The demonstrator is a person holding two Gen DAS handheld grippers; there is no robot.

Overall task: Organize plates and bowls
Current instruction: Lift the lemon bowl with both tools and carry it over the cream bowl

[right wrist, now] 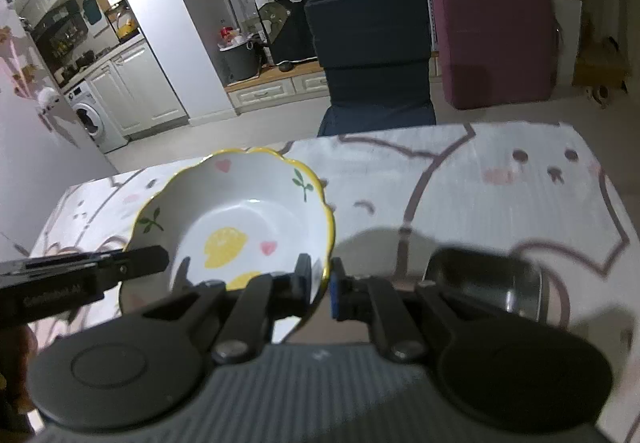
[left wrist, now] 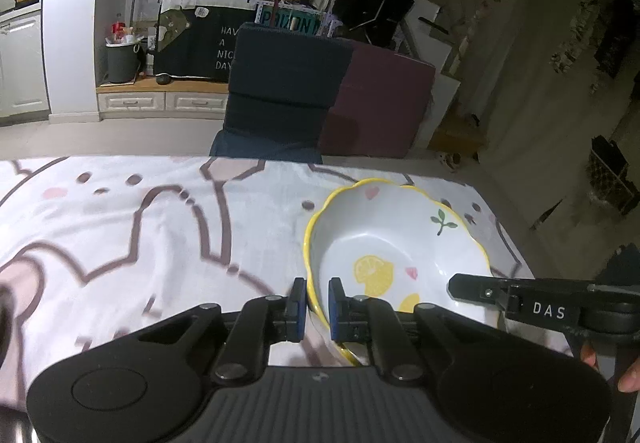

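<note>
Left claw (left wrist: 317, 303): angled downward over the near edge of the worktop, its blue-padded fingers (left wrist: 335, 307) clenched on the bowl's left rim, one pad outside the wall and one inside.
Right claw (right wrist: 320, 285): also tipped downward, clamped on the same bowl's right rim, one finger inside and one outside.
Hand (left wrist: 630, 375): only fingertips show at the right edge of the left wrist view, wrapped round the right claw's handle.
Lemon bowl (left wrist: 396, 243): held between both claws above the worktop's near side; glossy white ceramic, scalloped yellow rim, painted with lemons, pink hearts and green sprigs; deep, round, empty.
Worktop (left wrist: 140, 227): covered by a soft, slightly rumpled white cloth printed with brown outlines and pink blushes.
Metal cup (right wrist: 492, 283): shiny steel, round, lying just right of the right claw on the cloth.
Chair (left wrist: 280, 83): dark blue, padded, at the worktop's far side.
Cushion (left wrist: 380, 99): maroon, blocky, right of the chair.
</note>
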